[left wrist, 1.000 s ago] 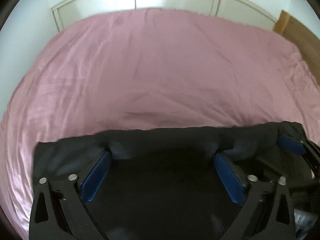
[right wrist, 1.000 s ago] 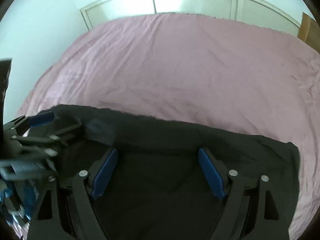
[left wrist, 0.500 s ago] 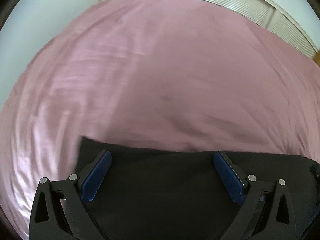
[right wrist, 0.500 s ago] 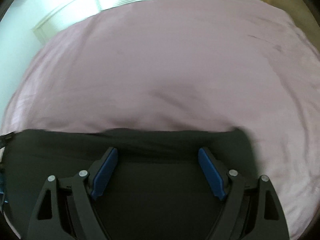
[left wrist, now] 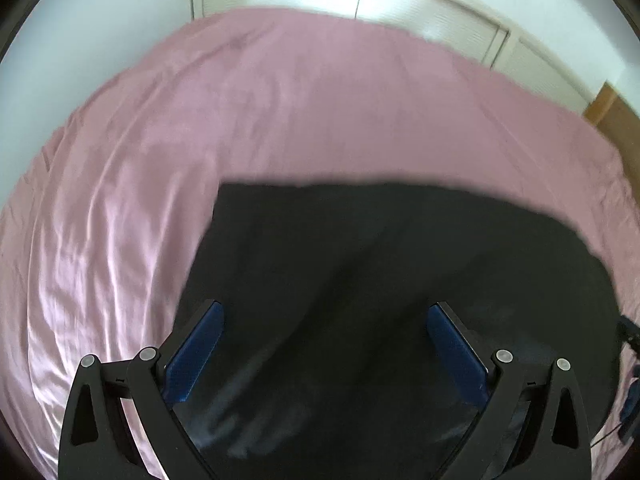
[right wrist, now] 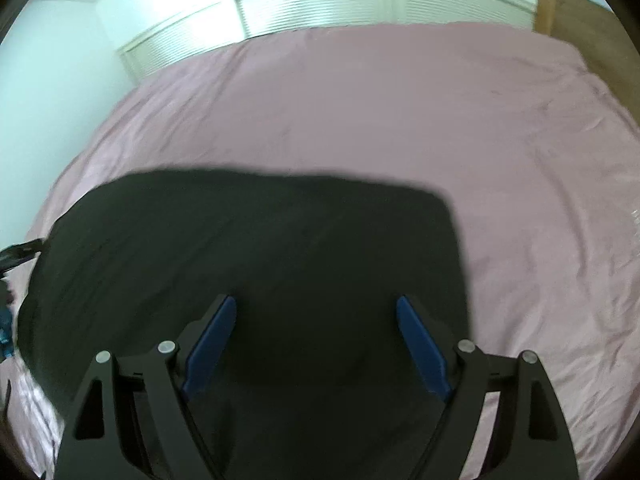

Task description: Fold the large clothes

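A large black garment (left wrist: pixel 380 272) lies spread flat on the pink bedsheet (left wrist: pixel 280 100); its straight far edge runs across the middle of both views. My left gripper (left wrist: pixel 326 306) hovers over the garment's near left part, its blue pads (left wrist: pixel 196 352) wide apart and open, with nothing pinched. My right gripper (right wrist: pixel 315 300) stands open over the garment (right wrist: pixel 260 248) near its right side, its pads (right wrist: pixel 420 352) clear of the cloth. A sliver of the other gripper shows at each view's side edge.
The pink sheet (right wrist: pixel 400 100) covers the whole bed beyond and beside the garment. White louvered closet doors (right wrist: pixel 320 4) line the far side. A wooden panel (right wrist: pixel 580 20) stands at the far right, and a white wall (left wrist: pixel 100 20) at the left.
A second ago the garment's edge hung draped over the fingertips. Both grippers have since drawn back, and the cloth now lies flat with its far edge well beyond the fingers.
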{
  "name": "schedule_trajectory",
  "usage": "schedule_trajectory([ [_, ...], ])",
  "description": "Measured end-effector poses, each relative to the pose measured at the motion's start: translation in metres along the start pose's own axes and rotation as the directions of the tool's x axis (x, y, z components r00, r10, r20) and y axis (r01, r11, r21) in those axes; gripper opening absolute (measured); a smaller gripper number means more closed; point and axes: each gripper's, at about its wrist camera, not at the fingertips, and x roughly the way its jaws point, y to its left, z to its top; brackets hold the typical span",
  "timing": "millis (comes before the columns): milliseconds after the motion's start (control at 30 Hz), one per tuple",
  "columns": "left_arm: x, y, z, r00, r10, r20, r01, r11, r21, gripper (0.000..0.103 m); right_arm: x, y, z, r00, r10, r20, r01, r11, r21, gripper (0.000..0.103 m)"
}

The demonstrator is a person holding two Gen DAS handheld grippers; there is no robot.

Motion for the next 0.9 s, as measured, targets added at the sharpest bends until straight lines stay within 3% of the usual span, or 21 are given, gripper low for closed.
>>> schedule_trajectory([
  [133, 0.013, 0.040, -0.011, 0.998, 0.032, -0.046, -0.038, 0.993, -0.114, 0.101, 0.007, -0.003, -0.030, 0.999, -0.007, -0.047, 0.006, 1.000, -0.011, 0.083],
  [233, -0.001, 0.062, -0.014, 0.996, 0.083, -0.028, -0.087, 0.985, -0.152, 0.101, 0.004, -0.018, -0.046, 0.994, -0.068, -0.081, 0.070, 0.997, 0.014, 0.083],
  [333, -0.020, 0.066, -0.018, 0.996, 0.086, 0.007, -0.084, 0.985, -0.154, 0.101, -0.010, -0.016, -0.057, 0.990, -0.117, -0.081, 0.115, 0.993, -0.021, 0.083],
  [500, -0.016, 0.059, -0.029, 0.995, 0.097, -0.021, -0.099, 0.983, -0.153, 0.101, -0.032, 0.019, -0.076, 0.998, -0.031, -0.051, 0.027, 0.998, -0.062, 0.083],
  [633, -0.012, 0.060, -0.056, 0.992, 0.113, -0.057, -0.120, 0.983, -0.141, 0.101, -0.028, 0.037, -0.107, 0.995, -0.002, -0.096, -0.007, 0.996, -0.091, 0.083],
  [800, -0.031, 0.090, -0.075, 0.985, 0.160, -0.062, -0.168, 0.970, -0.174, 0.101, -0.038, 0.009, -0.136, 0.989, -0.016, -0.144, 0.017, 1.000, 0.003, 0.083],
  [900, -0.048, 0.111, -0.083, 0.989, 0.141, -0.042, -0.146, 0.965, -0.216, 0.101, -0.054, -0.008, -0.143, 0.990, -0.026, -0.138, 0.033, 0.998, 0.051, 0.083],
])
